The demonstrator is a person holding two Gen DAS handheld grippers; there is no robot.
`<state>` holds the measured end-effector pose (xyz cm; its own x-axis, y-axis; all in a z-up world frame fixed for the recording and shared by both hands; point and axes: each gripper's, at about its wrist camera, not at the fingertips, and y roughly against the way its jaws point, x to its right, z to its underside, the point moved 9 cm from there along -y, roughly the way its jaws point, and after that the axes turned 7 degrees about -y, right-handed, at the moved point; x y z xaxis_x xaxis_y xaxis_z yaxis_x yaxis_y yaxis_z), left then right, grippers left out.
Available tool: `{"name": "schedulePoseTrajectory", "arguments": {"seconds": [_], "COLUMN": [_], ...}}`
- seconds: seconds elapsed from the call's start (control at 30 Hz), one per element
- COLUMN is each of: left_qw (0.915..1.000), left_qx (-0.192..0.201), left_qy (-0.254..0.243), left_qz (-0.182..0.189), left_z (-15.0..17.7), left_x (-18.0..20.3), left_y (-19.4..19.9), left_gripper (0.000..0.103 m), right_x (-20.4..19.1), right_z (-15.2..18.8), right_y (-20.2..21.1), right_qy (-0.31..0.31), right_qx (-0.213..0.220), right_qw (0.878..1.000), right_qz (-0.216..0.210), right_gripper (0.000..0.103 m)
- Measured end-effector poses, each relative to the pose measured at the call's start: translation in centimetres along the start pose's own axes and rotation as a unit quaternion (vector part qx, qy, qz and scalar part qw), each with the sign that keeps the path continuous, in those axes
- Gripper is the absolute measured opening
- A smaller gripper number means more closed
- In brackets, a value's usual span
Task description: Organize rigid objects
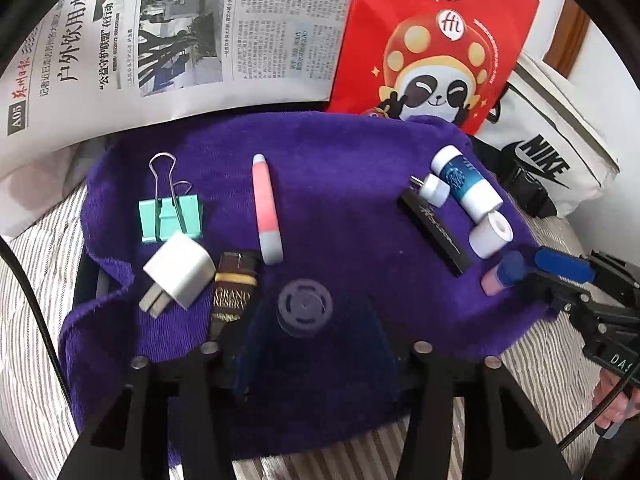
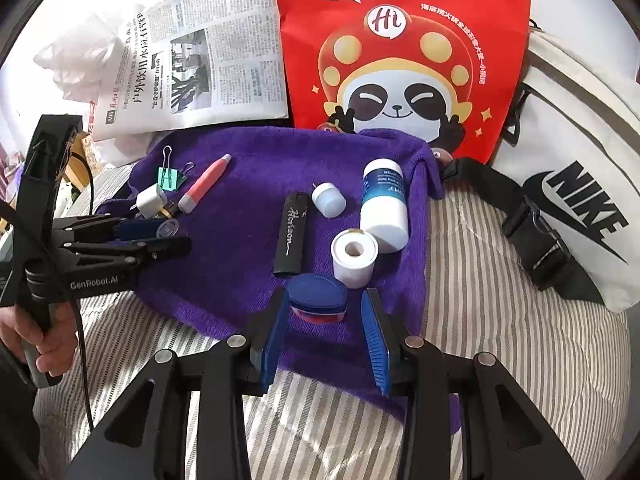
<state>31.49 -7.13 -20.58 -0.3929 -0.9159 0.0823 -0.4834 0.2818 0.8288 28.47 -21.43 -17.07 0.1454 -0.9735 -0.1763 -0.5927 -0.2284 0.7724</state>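
Straddling small clear disc [image 1: 305, 307] on purple towel [image 1: 340, 168], left gripper [image 1: 310, 320] parted; right gripper [image 2: 326, 312] loosely flanking blue-capped jar [image 2: 318, 298], pads apart.

hidden: dark brown foil-wrapped bar [image 1: 232, 292], lower end behind left fingers [image 1: 246, 356] | cut off: red panda-print bag [image 2: 400, 60], top edge | blurred: small pink-and-blue cylinder [image 1: 498, 278]

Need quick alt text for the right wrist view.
The right gripper stands open around a blue-lidded pink jar on a purple towel. Beyond lie a white tape roll, a blue-and-white bottle and a black Horizon bar.
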Motion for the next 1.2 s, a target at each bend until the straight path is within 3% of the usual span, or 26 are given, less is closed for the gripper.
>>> {"name": "schedulePoseTrajectory", "arguments": {"seconds": [0.13,0.23,0.33,0.43,0.6,0.77,0.9,1.2], "left_qw": [0.9999,0.9994,0.9977,0.9952,0.9944,0.9918,0.9891,0.9847], "left_qx": [0.004,0.021,0.037,0.057,0.089,0.111,0.122,0.132], "left_qy": [-0.014,-0.026,-0.046,-0.055,-0.008,0.041,0.050,0.055], "left_qz": [0.001,-0.002,-0.033,-0.058,-0.056,-0.048,-0.065,-0.099], "left_z": [0.7,0.9,1.0,1.0,1.1,2.0,2.8,4.3], "left_x": [1.1,1.8,2.3,2.3,1.4,0.6,0.6,1.6], "left_y": [1.2,3.3,6.2,9.1,14.0,17.5,19.8,23.0], "left_gripper": [0.058,0.073,0.076,0.081,0.094,0.095,0.102,0.103], "right_x": [-0.1,-0.4,-0.7,-1.1,-1.7,-2.5,-2.7,-2.5], "right_z": [0.3,0.4,0.4,0.4,0.3,0.7,1.7,4.2], "right_y": [1.1,2.3,3.7,5.2,8.1,10.6,12.1,15.1], "right_qy": [-0.002,-0.005,-0.012,-0.020,-0.042,-0.034,-0.034,-0.050], "right_qx": [0.004,0.014,0.023,0.033,0.041,0.054,0.050,0.042], "right_qw": [1.000,1.000,1.000,0.999,0.998,0.997,0.997,0.995], "right_qz": [0.004,0.008,0.007,0.004,0.006,0.034,0.054,0.073], "right_gripper": [0.047,0.053,0.066,0.072,0.083,0.100,0.103,0.103]}}
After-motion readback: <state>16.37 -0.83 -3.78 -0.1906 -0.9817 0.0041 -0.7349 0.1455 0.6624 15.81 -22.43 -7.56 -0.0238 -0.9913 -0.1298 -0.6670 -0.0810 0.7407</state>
